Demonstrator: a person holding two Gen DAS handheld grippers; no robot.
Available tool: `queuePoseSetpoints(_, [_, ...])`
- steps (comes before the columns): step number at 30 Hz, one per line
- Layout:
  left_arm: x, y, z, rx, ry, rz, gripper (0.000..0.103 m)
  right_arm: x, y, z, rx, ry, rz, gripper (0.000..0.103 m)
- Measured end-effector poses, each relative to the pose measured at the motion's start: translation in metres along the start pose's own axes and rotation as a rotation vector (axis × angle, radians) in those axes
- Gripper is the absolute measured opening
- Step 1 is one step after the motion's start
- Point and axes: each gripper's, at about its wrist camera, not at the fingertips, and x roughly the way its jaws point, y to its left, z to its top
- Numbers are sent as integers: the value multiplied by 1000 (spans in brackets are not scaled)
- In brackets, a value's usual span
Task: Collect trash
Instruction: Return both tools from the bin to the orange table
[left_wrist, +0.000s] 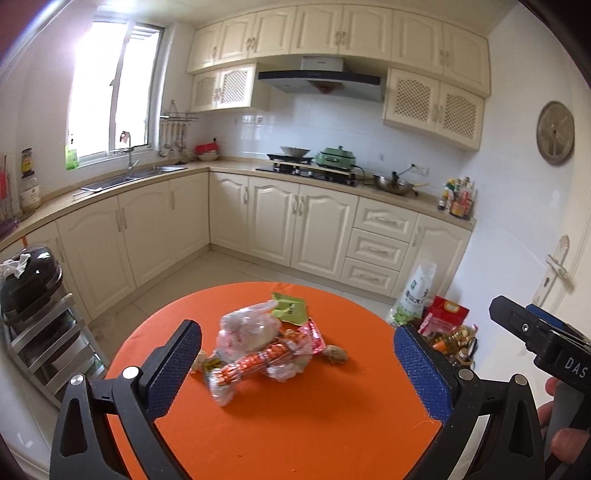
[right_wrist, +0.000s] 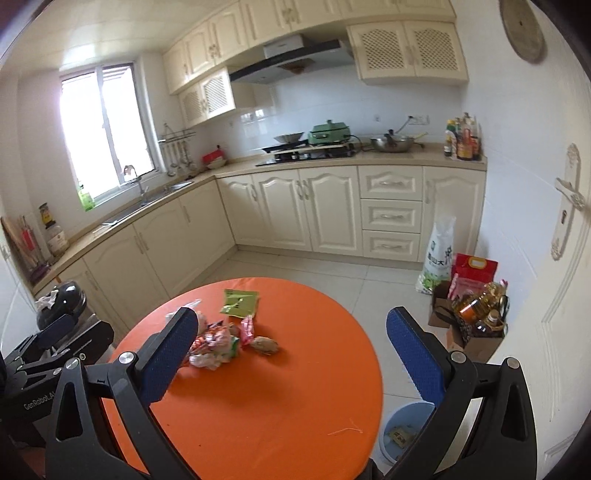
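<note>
A heap of trash lies in the middle of the round orange table (left_wrist: 295, 424): a clear plastic bag (left_wrist: 247, 328), a green packet (left_wrist: 290, 308), orange and pink wrappers (left_wrist: 258, 360) and a brown crumpled lump (left_wrist: 334, 354). My left gripper (left_wrist: 299, 365) hovers above the table's near side, open wide, with the heap ahead of its blue pads (left_wrist: 177, 365) and untouched. My right gripper (right_wrist: 291, 354) is also open and empty, right of the heap (right_wrist: 214, 343) and the green packet (right_wrist: 240, 302). A light blue bin (right_wrist: 400, 435) stands on the floor beside the table (right_wrist: 277, 406).
Oil bottles and boxes (right_wrist: 476, 314) and a rice bag (right_wrist: 437, 254) stand on the floor by the right wall. A black appliance on a metal rack (left_wrist: 29, 280) is left of the table. Cream cabinets line the far walls, with tiled floor between.
</note>
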Motion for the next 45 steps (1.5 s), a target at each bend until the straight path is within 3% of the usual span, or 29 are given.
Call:
queuePoseSetpoints(7, [-59,15,-43,-49,-30,104,102,7,65,-5,-112,9,75,103])
queuePoseSetpoints(14, [-67,25,-64,-98,35,169,102,29,87,-20,-165,69,110,103])
queuePoseSetpoints(20, [-53,31,-61,-129,109,195,102,80,104,-51,-246,214,104,103])
queuePoseSetpoints(24, [-15,29,-27,-139,159,197,102,120,115,-73,-279,302,104,103])
queuePoseSetpoints(32, [62,41,1,-130,233,178,102,190,103,-108,-271,435,66,103])
queuePoseSetpoints(43, [139,53,30,-125,301,186,102,263,101,-118,-269,456,168,97])
queuePoseSetpoints(45, [150,53,37,-118,306,192,102,275,104,-121,-275,463,200,90])
